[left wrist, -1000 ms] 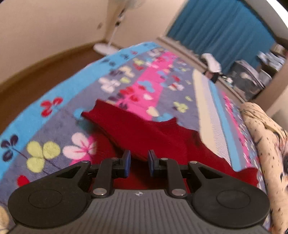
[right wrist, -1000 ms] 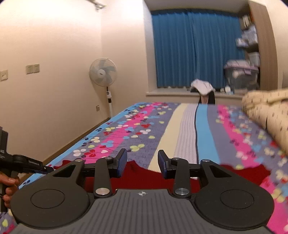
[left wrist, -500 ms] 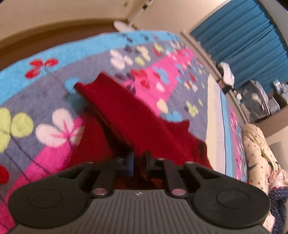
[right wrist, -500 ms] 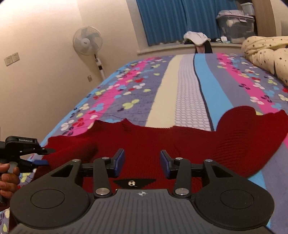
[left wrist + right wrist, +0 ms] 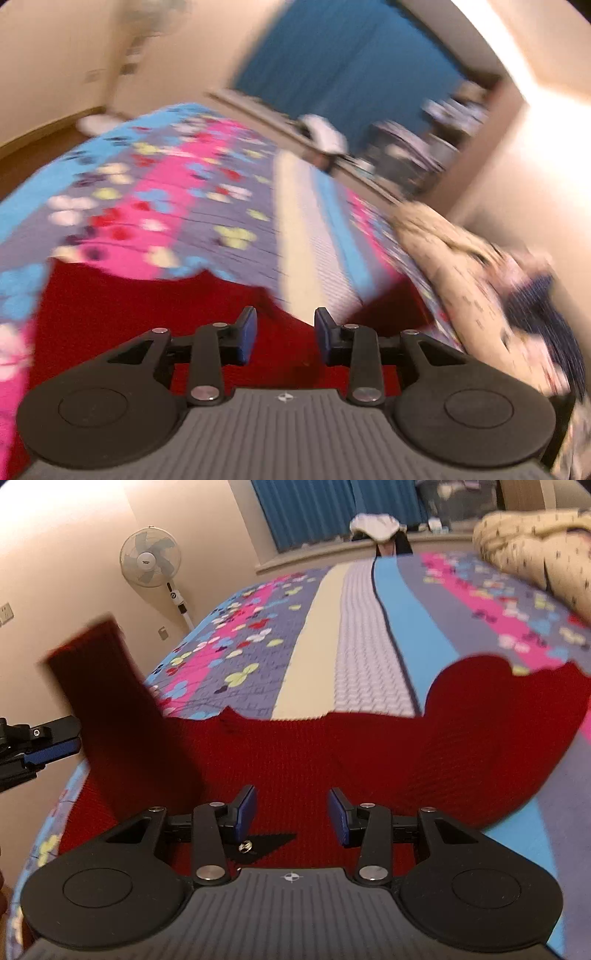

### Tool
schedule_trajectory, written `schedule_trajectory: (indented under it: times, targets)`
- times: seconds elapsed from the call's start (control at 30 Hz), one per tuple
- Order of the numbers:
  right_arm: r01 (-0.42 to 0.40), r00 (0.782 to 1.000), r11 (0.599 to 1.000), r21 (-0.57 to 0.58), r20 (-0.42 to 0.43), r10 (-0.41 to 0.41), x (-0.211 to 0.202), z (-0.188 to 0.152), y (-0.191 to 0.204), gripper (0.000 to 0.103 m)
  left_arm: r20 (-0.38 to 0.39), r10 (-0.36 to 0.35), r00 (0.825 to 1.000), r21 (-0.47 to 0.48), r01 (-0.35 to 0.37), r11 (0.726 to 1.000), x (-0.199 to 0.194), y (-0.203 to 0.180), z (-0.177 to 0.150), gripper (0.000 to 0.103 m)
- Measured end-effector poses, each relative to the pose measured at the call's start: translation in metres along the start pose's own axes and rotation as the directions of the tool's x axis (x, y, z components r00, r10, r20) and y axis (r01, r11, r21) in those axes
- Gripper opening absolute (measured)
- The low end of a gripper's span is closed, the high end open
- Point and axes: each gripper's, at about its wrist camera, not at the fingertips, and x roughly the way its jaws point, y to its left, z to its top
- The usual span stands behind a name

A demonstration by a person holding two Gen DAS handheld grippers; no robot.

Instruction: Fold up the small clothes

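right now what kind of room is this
Most likely a bedroom in a home: a bed with a flower-patterned striped blanket, a rolled spotted quilt at its far side, blue curtains over the window and a standing fan by the wall.

Left hand-held gripper [image 5: 283, 334] reopened, wider than half a second ago, raised off the red sweater [image 5: 332, 753]. Sweater's left sleeve [image 5: 107, 705] now flung upright. Right hand-held gripper [image 5: 291, 814] tipped lower over sweater.
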Motion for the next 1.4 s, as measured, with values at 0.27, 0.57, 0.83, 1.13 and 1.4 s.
schedule_trajectory:
  times: [0.27,0.57,0.83,1.13,1.4]
  targets:
    - [-0.018,0.996,0.993,0.117,-0.087,0.028,0.024,-0.006,-0.012,0.057,-0.115,0.365,0.924,-0.201,-0.382,0.902,-0.013,0.082,0.031,0.037]
    - [0.055,0.988,0.971,0.234,-0.155,-0.019,0.045,-0.015,-0.031,0.055,-0.342,0.411,0.845,-0.198,-0.492,0.848,0.009,0.132,0.014,0.048]
    - [-0.042,0.998,0.977,0.21,0.051,0.032,0.021,0.001,-0.027,0.01,-0.319,0.418,0.851,-0.145,-0.48,0.865,0.021,0.127,0.01,0.025]
    - [0.128,0.987,0.935,0.329,-0.132,-0.089,0.047,-0.007,-0.061,0.011,-0.304,0.436,0.847,-0.116,-0.487,0.866,0.015,0.11,0.013,0.025]
    - [0.144,0.988,0.961,0.236,-0.085,-0.127,0.04,0.008,-0.052,0.03,-0.131,0.485,0.865,0.148,-0.466,0.872,0.005,0.057,0.018,0.025]
